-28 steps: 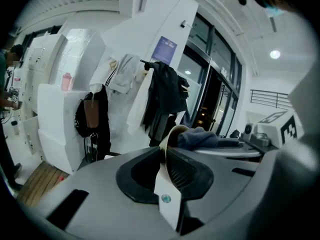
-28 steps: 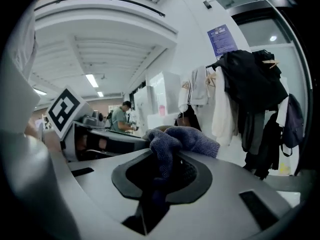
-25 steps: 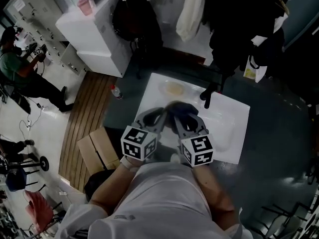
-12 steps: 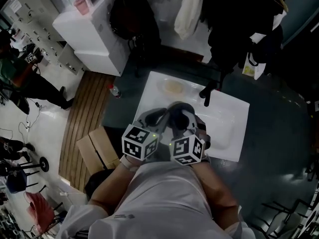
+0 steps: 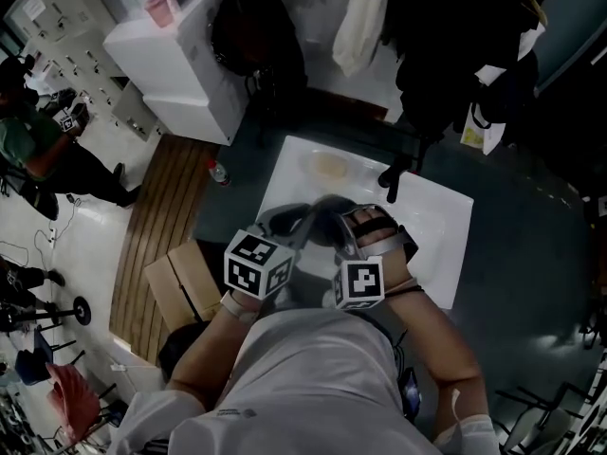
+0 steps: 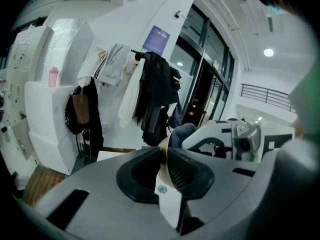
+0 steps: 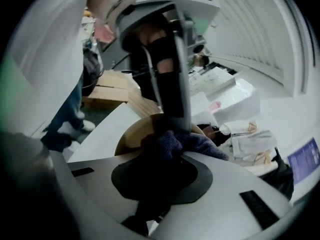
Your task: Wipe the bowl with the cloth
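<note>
A tan, round, thin-walled bowl point(image 7: 131, 132) is seen over the near part of a white rectangular bench point(image 5: 446, 218); whether it is resting on the bench cannot be told. The bowl's rim is pinched between the jaws of the left tool point(image 6: 165, 156), which is placed at the bowl's left. A dark blue knitted cloth point(image 7: 194, 143) is clamped in the right tool point(image 7: 167, 156) and is pressed against the inside of the bowl. Beyond the bowl, well apart from it, a pale round thing point(image 5: 330, 167) is set on the bench.
</note>
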Tool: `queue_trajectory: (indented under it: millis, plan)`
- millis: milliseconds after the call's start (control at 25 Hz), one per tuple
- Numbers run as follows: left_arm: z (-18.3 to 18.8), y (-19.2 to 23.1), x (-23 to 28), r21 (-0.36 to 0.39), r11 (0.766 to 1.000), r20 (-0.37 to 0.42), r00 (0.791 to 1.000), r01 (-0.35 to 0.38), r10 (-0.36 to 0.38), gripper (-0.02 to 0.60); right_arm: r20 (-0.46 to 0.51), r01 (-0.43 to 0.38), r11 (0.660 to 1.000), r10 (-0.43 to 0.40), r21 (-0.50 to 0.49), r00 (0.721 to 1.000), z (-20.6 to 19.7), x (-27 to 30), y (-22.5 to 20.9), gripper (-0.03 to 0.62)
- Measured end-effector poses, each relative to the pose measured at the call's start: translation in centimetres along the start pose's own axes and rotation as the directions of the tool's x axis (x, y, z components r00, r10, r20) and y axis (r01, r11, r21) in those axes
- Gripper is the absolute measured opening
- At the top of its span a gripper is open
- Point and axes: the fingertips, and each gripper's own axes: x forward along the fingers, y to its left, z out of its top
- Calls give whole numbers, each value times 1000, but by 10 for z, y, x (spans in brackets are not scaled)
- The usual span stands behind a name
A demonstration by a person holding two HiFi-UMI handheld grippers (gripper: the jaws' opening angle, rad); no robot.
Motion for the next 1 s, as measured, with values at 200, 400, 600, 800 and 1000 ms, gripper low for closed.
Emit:
queue_trajectory:
  millis: [200,400,600,800,1000]
  plan:
    - [2,-6,3,105,994,-30,999,-21,25,44,33,-83,947,98,-310,995,13,-1,28,69]
    - [-2,-13,4,111,994,-52,999,-6,12,44,-49,-150,765,153,-626,987,-3,-6,41,69]
    - [-3,-15,4,109,994,-44,999,-18,23,44,-114,-197,761,161,-618,980,-19,-4,42,69]
    - [2,-15,2,102,995,-23,999,-25,27,44,-70,-103,962,88,-254,994,-8,5,23,69]
    - [4,-14,-1,78,996,1,1000,-31,31,46,-89,21,999,-18,34,996,-16,5,3,69]
